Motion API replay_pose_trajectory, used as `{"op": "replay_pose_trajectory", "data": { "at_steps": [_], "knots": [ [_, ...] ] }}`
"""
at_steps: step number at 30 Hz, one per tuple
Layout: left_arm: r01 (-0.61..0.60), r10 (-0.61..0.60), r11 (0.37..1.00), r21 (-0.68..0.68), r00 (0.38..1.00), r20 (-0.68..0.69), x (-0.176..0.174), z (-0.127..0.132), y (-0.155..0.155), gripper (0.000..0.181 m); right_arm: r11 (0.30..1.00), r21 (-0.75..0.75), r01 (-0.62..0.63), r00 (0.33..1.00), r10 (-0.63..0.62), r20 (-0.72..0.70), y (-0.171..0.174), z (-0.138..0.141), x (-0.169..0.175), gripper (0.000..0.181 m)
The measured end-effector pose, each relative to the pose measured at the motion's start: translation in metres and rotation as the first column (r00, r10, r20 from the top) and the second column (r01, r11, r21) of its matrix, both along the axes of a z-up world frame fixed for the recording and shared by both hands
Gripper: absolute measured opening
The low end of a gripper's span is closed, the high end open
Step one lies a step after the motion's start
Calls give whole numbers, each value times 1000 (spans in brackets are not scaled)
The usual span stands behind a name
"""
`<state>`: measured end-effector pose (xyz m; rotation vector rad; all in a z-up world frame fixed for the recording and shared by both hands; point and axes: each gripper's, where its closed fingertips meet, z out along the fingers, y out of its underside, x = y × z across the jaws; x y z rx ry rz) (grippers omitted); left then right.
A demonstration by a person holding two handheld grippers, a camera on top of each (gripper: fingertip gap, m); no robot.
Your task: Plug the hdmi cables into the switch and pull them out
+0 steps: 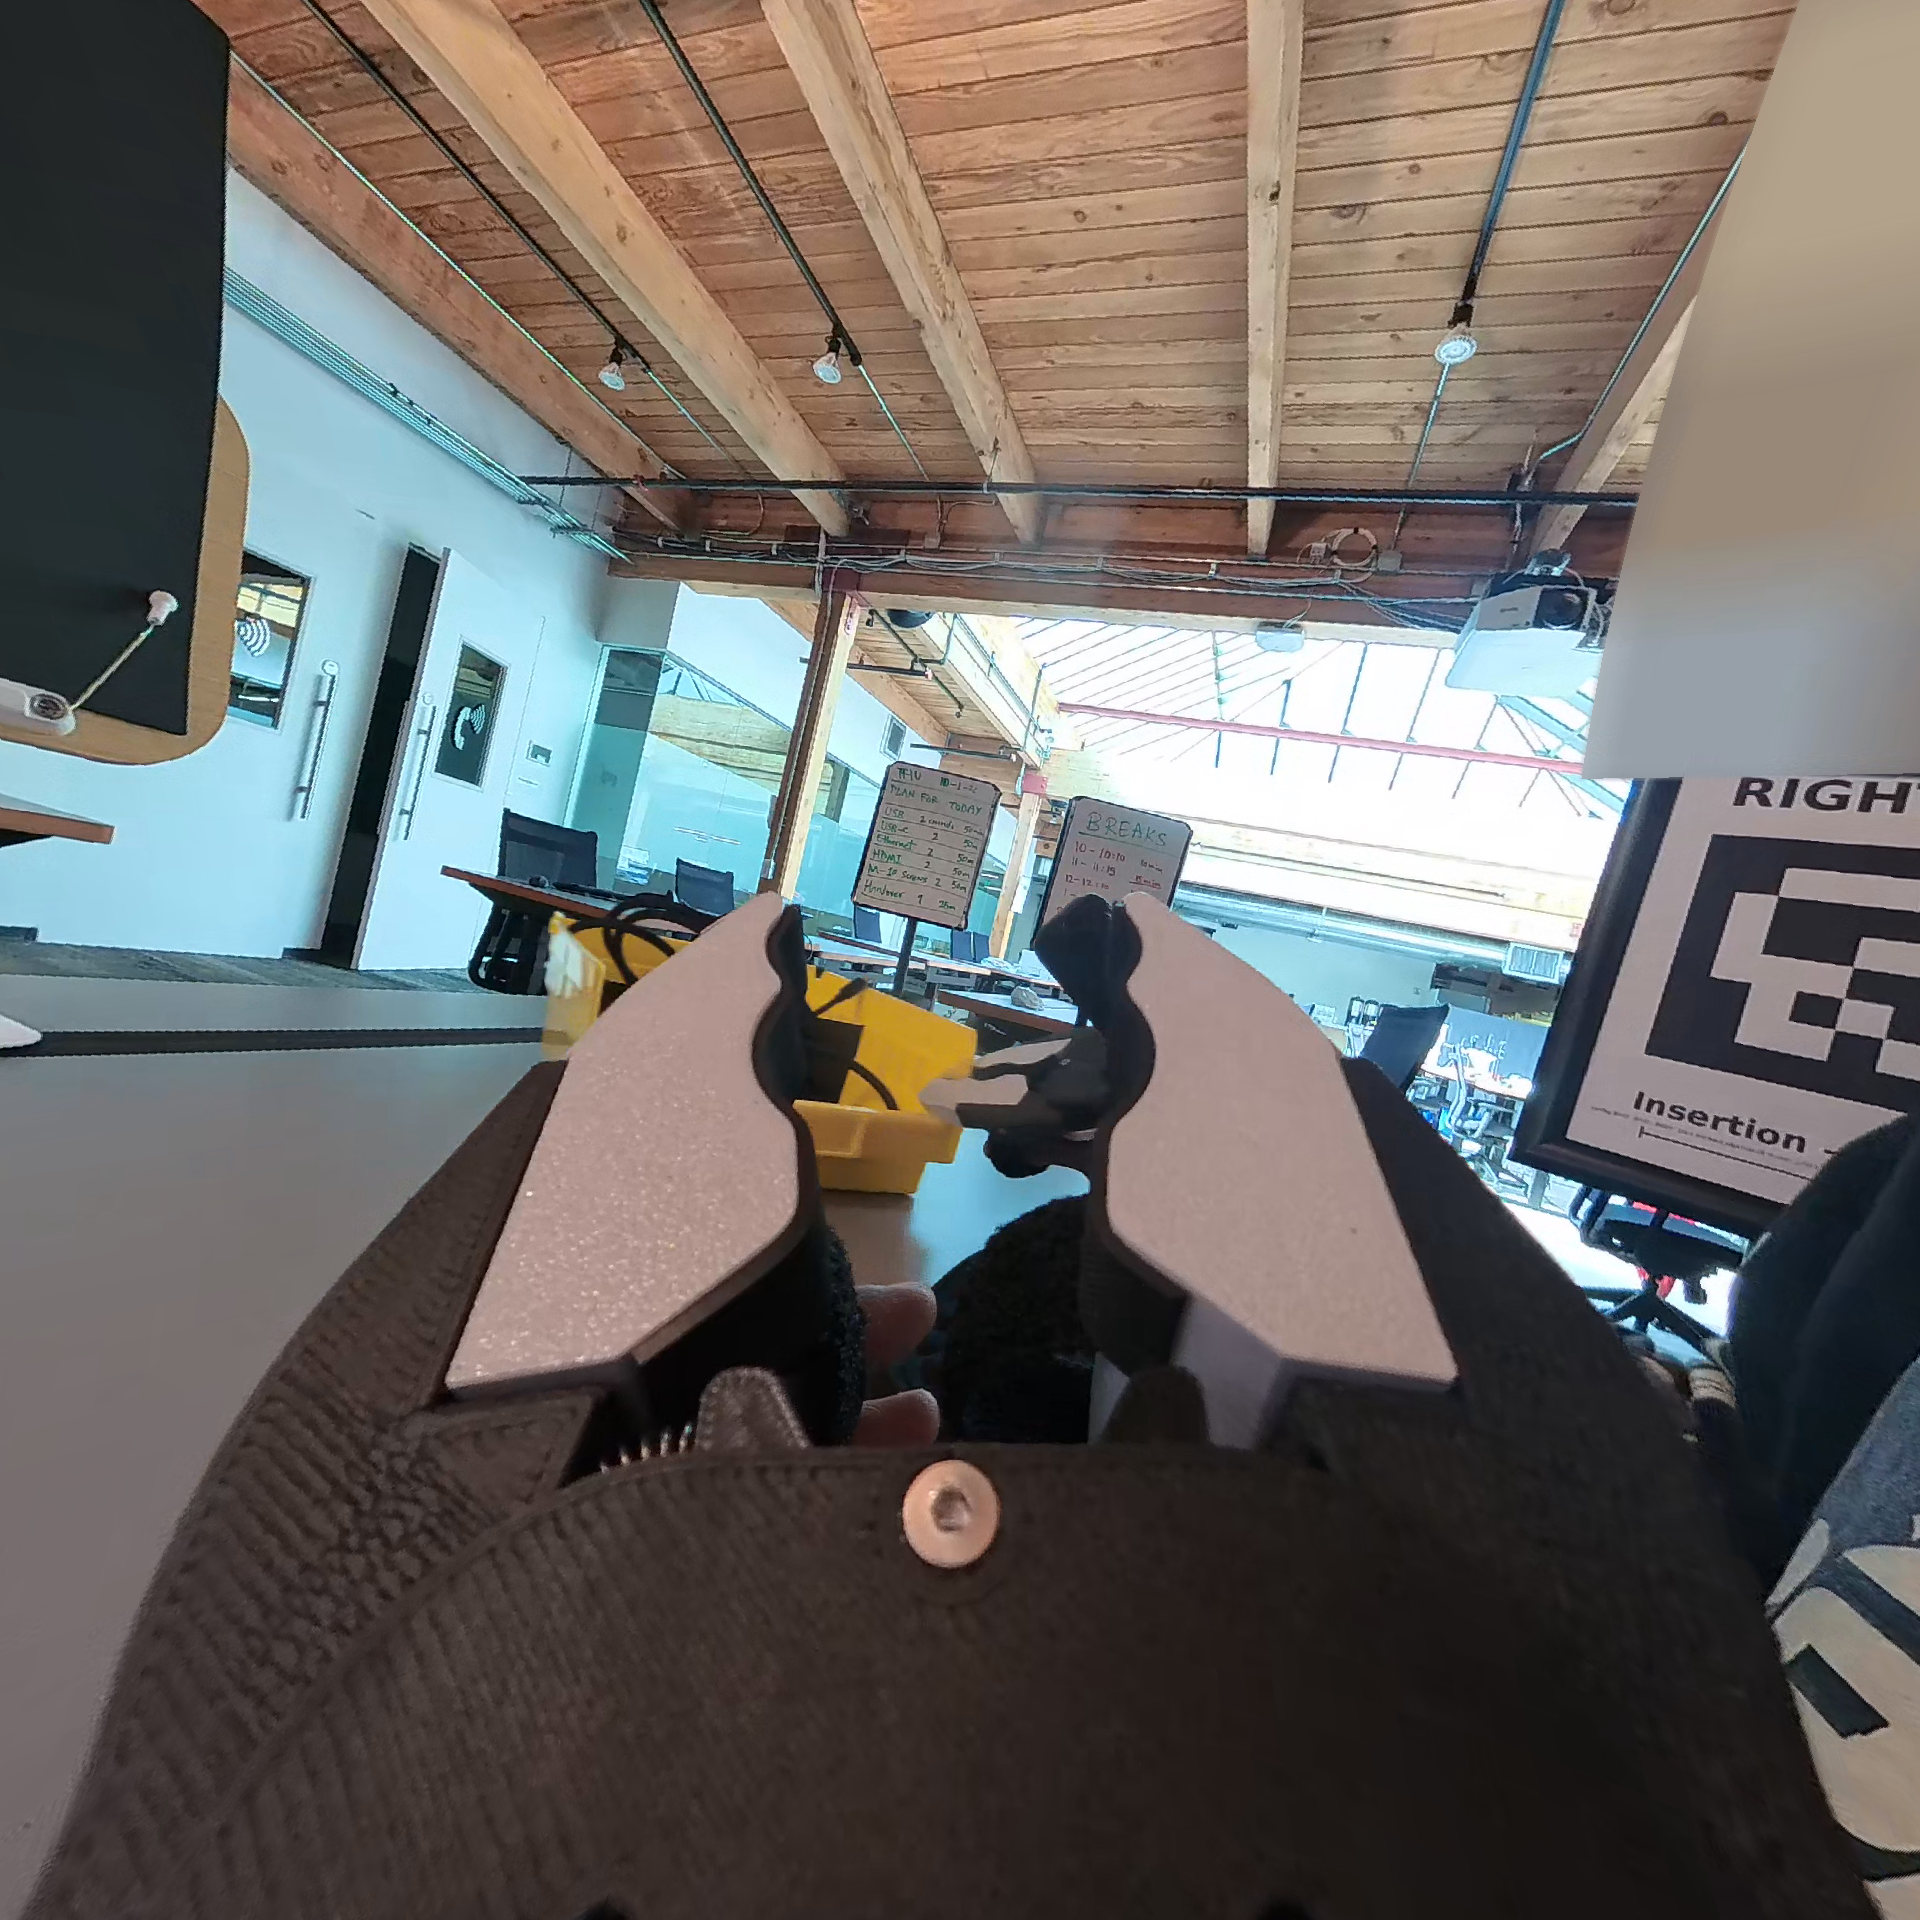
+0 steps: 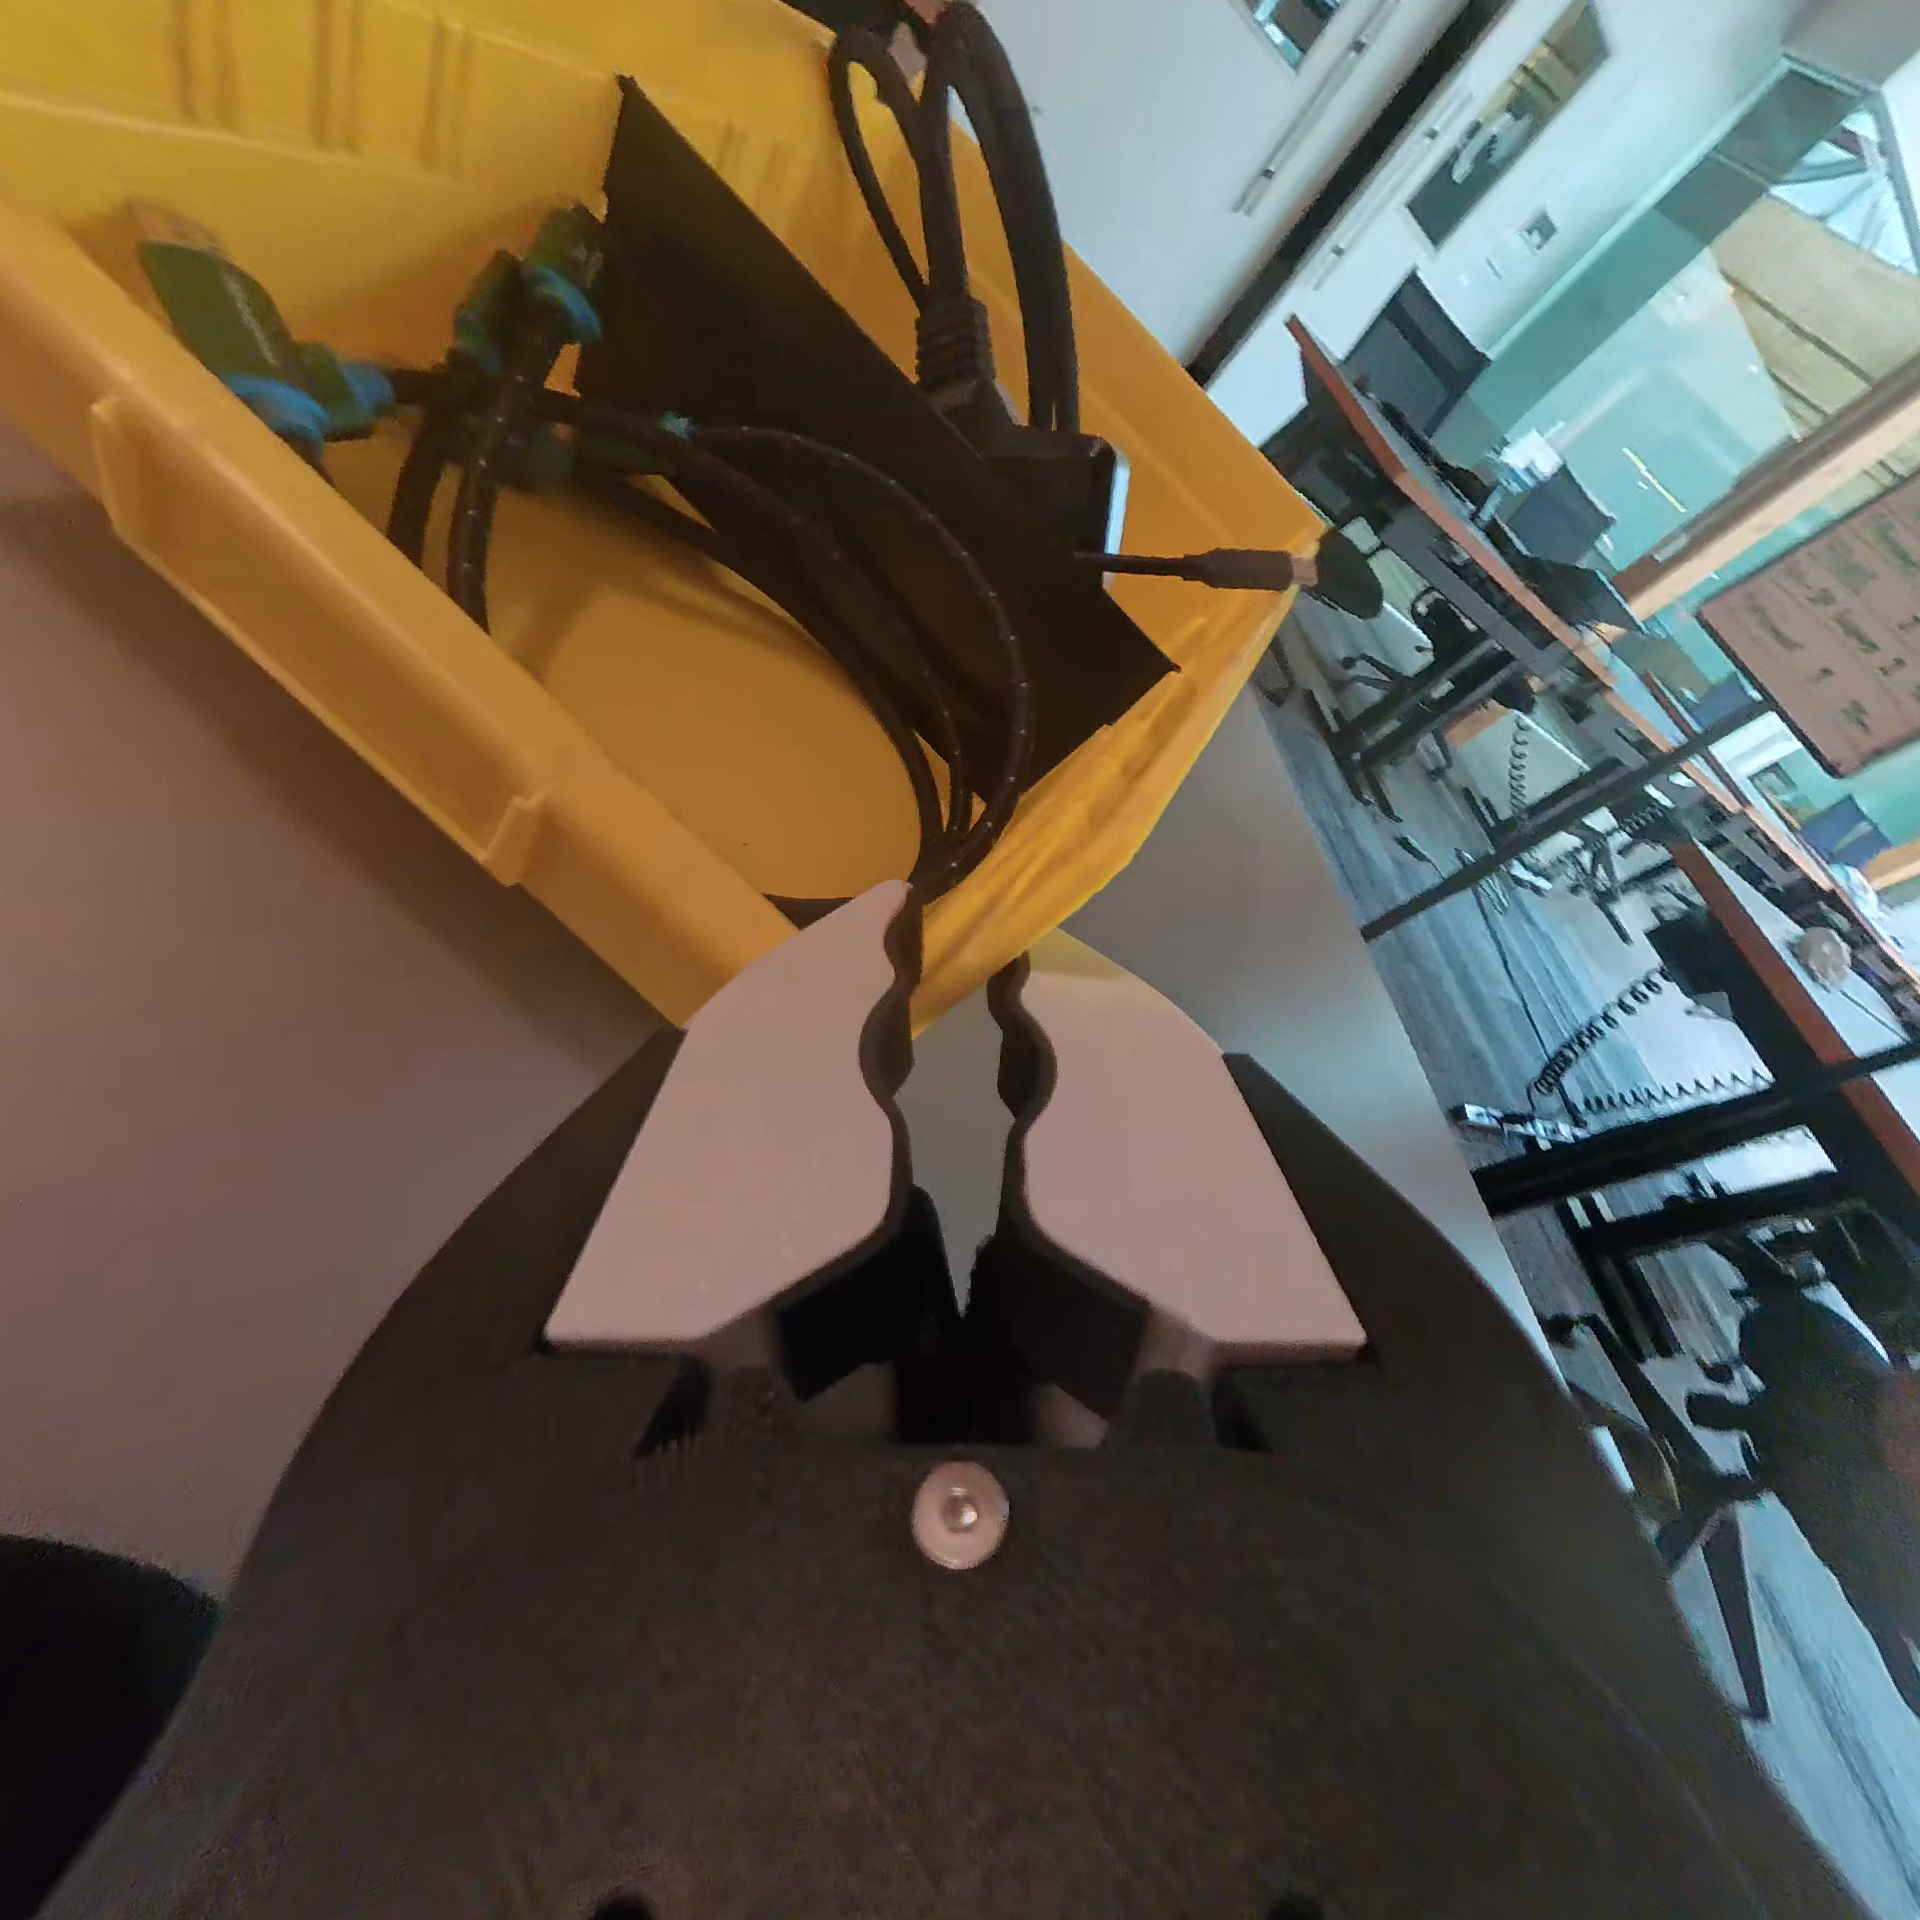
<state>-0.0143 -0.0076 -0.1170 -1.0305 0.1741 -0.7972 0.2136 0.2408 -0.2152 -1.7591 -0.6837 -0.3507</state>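
While the black cables (image 2: 914,582) lie coiled in the yellow bin (image 2: 343,644) on the grey table (image 2: 208,1039), the right hand-held gripper (image 2: 951,956) hovers at the bin's 6 o'clock rim, fingers apart and holding nothing. At 9 o'clock, the left hand-held gripper (image 1: 935,935) gapes empty.

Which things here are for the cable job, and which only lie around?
For the job:
black cables
black box with ports
yellow bin
left gripper
right gripper

Lying about:
whiteboards
marker sign
blue-green plug
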Motion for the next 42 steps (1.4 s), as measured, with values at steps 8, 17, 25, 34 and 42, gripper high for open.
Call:
{"op": "replay_pose_trajectory", "data": {
  "at_steps": [8, 17, 25, 34, 42],
  "knots": [
    [-7, 7, 1000, 3, 1000, 16, -3, 1, -1, 54, 982, -66, -177, 981, 182, 71, -10, -1, -42, 14],
    [-10, 9, 1000, 12, 1000, 18, -3, 2, -2, 54, 956, -91, -280, 957, 285, 50, -64, -1, -119, 15],
    [42, -47, 994, 104, 997, 54, -1, 13, -19, 53, 904, -72, -421, 906, 423, 17, -128, 0, -199, 15],
    [72, -118, 955, 287, 982, 146, -13, 34, -52, 52, 794, -129, -595, 803, 592, -61, -155, -1, -295, 14],
    [33, -81, 931, 365, 990, 118, -14, 38, -65, 42, 697, -122, -706, 707, 704, -69, -174, 0, -375, 15]
  ]
}}
